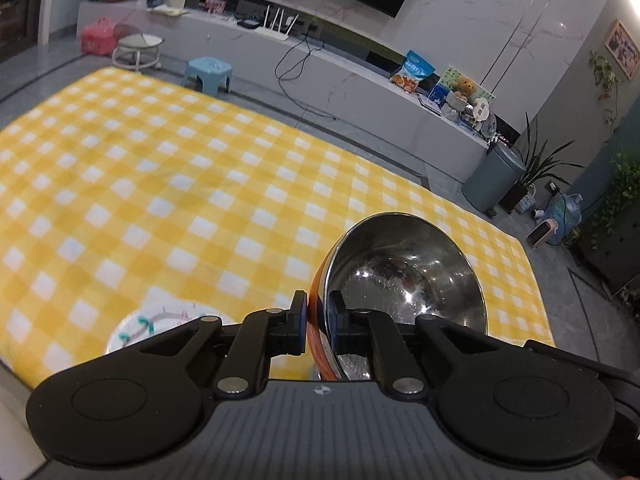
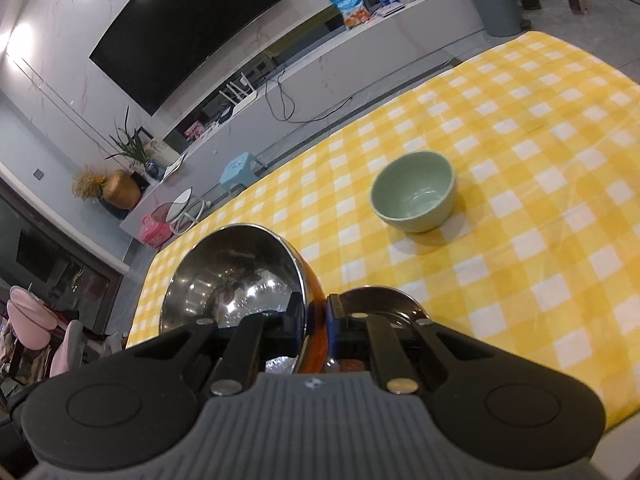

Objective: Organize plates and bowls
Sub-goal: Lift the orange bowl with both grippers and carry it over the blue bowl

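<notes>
**Rim grips on a steel bowl above a checked table**

Risks, greatest first. Left gripper [image 1: 318,308] and right gripper [image 2: 316,312] are each pressed nearly together on the thin rim of a steel bowl [image 1: 404,272] [image 2: 232,280], one finger on its orange outer wall and one on the polished inside. The bowl looks tilted and clear of the cloth. Whether both tools hold one bowl or two alike cannot be told.

- Such a narrow pinch on smooth metal would probably let the bowl swing or slip out if the hand jerks or rolls.
- If both do hold one bowl, uneven travel of the two hands could twist it free.
- A low carry might knock the green bowl [image 2: 414,190], which stands upright and well apart on the cloth, or the dark metal dish [image 2: 380,304] just under the right gripper.
- The white patterned plate [image 1: 160,320] near the left gripper lies in the same danger.

Surroundings. A yellow-and-white checked tablecloth [image 1: 200,168] covers the table. Beyond it are a wall-mounted television [image 2: 180,28], a long grey media bench [image 1: 360,80], a grey bin [image 1: 494,180] and a blue stool [image 1: 208,72].
</notes>
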`<state>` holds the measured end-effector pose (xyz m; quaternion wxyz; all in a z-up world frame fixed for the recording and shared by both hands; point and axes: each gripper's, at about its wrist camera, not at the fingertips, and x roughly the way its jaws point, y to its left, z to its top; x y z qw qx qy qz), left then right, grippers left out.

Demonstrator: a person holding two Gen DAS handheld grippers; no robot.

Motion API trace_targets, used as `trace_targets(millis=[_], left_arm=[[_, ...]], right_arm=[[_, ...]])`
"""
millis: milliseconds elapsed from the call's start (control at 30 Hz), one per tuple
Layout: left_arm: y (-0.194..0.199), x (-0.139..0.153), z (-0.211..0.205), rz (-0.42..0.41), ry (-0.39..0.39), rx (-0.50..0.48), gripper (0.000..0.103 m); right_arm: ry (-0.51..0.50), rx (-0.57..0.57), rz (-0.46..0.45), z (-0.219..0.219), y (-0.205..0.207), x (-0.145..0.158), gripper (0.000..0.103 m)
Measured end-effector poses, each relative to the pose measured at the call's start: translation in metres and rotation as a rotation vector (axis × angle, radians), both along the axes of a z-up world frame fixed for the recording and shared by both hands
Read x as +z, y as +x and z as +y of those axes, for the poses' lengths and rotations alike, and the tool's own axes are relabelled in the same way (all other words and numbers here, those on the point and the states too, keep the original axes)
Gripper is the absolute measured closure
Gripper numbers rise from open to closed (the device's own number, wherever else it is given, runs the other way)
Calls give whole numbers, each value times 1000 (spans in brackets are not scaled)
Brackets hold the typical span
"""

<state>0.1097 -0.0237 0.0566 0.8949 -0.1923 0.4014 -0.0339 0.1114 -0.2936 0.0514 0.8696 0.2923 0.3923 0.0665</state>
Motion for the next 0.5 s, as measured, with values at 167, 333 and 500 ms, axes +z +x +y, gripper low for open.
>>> trace_targets(millis=[167,333,500], left_arm=[[-9,-9,-1,28,-58,-4,92],[-9,-20,-11,52,-50,-23,92],[-9,-33,-21,83,-42,-60,91]], right_arm=[[-20,-46,-4,-7,-17,0,93],[-21,-90,21,-17,-26,-9,93],[-37,-133,43,-22,-30,-23,94]])
